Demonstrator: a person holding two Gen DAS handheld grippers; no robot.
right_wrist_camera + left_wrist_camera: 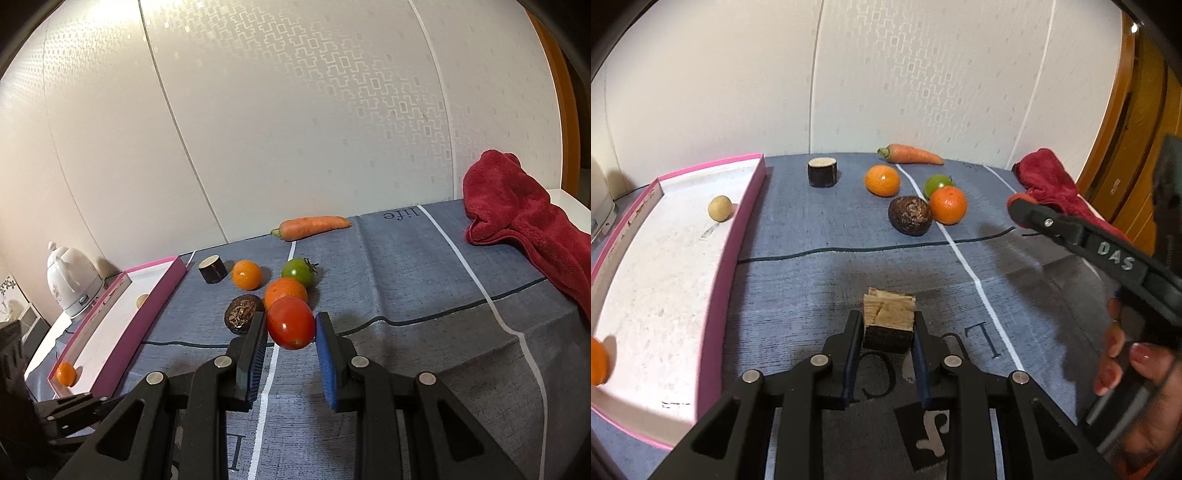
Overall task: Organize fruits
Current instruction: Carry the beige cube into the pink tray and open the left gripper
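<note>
My left hand-held gripper (886, 328) is clamped on a chunk of dark-skinned vegetable (888, 322) with a pale cut top, held above the blue cloth of the table (798, 236). My right hand-held gripper (291, 326) is closed around a red tomato (290, 322), its blue pads pressing both sides, also lifted over the cloth.

Beyond the tomato sit an orange (285, 291), a green tomato (297, 272), a second orange (246, 274), a dark brown round fruit (242, 314) and another dark-skinned vegetable piece (212, 269) standing on its end. A carrot (310, 226) lies farther back near the wall.

To the left lies a pink-edged tray (720, 266) with a white floor. Inside it rest a small pale round fruit (720, 208) toward the far end and a small orange (66, 373) at the near end, well apart from each other.

A red towel (524, 221) is heaped at the table's right edge. A white kettle (72, 282) stands behind the tray.
</note>
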